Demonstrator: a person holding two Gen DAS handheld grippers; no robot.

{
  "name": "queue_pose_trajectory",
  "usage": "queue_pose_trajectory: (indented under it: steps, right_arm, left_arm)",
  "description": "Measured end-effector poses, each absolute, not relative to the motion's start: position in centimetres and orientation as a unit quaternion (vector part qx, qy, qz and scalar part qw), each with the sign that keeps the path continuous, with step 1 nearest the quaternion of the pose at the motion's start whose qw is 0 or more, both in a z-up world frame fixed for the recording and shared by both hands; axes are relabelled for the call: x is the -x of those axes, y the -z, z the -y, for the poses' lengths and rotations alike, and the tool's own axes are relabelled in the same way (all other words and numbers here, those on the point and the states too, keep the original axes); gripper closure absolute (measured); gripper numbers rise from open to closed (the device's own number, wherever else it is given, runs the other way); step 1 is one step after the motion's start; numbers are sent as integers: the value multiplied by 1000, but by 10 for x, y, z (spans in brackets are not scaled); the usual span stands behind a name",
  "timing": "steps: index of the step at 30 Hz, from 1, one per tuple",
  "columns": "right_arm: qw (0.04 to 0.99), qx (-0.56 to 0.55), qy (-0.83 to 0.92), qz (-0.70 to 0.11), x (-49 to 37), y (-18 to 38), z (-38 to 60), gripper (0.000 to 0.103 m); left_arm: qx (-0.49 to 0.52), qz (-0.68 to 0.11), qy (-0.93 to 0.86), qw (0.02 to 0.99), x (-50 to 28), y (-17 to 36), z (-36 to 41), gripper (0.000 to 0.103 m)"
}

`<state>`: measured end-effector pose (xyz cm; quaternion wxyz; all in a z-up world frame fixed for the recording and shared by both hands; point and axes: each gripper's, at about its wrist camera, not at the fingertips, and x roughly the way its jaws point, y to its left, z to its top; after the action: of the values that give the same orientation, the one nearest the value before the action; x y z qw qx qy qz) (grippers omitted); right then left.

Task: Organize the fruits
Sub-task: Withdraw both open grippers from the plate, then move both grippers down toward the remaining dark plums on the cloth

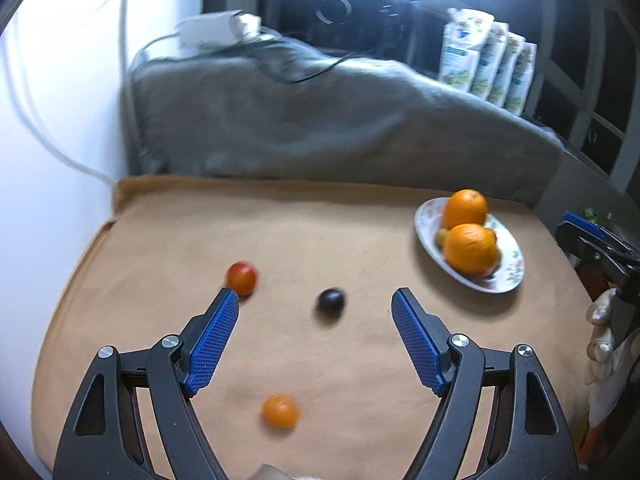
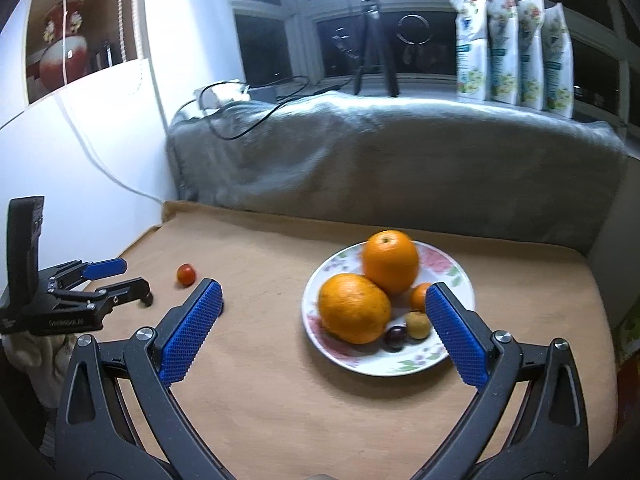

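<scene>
In the left wrist view my left gripper [image 1: 316, 296] is open above the tan cloth, and a dark plum [image 1: 330, 301] lies on the cloth between its fingertips, untouched. A red fruit [image 1: 241, 278] sits just beyond the left fingertip, and a small orange fruit [image 1: 280, 411] lies nearer, under the jaws. The flowered plate [image 1: 508, 276] at the right carries two big oranges [image 1: 471, 249]. In the right wrist view my right gripper [image 2: 322, 288] is open and empty, low in front of the plate [image 2: 400, 366], which also carries a small orange fruit [image 2: 419, 297], a yellowish fruit [image 2: 418, 325] and a dark fruit [image 2: 395, 336]. The left gripper [image 2: 134, 276] shows at far left, near the red fruit [image 2: 186, 274].
A grey blanket [image 2: 400, 160] covers the ledge behind the table, with cables and a white charger [image 2: 218, 94] on it. Several flowered pouches [image 2: 516, 44] and a tripod [image 2: 374, 36] stand on the windowsill. A white wall [image 1: 48, 140] borders the table's left side.
</scene>
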<state>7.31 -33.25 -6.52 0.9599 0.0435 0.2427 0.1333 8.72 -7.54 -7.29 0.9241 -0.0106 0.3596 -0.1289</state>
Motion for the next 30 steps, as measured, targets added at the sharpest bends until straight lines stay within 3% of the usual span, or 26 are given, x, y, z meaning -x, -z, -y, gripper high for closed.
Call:
queue_pose_trajectory:
  steps: [16, 21, 30]
  right_arm:
    - [929, -22, -220, -298, -104, 89, 269, 0]
    - [917, -13, -237, -320, -118, 100, 250, 8]
    - [895, -2, -269, -356, -145, 120, 221, 21]
  left_arm:
    - [60, -403, 83, 909, -87, 114, 9, 27]
    - [75, -409, 81, 906, -92, 122, 1, 28]
    - [86, -425, 84, 897, -103, 135, -3, 44]
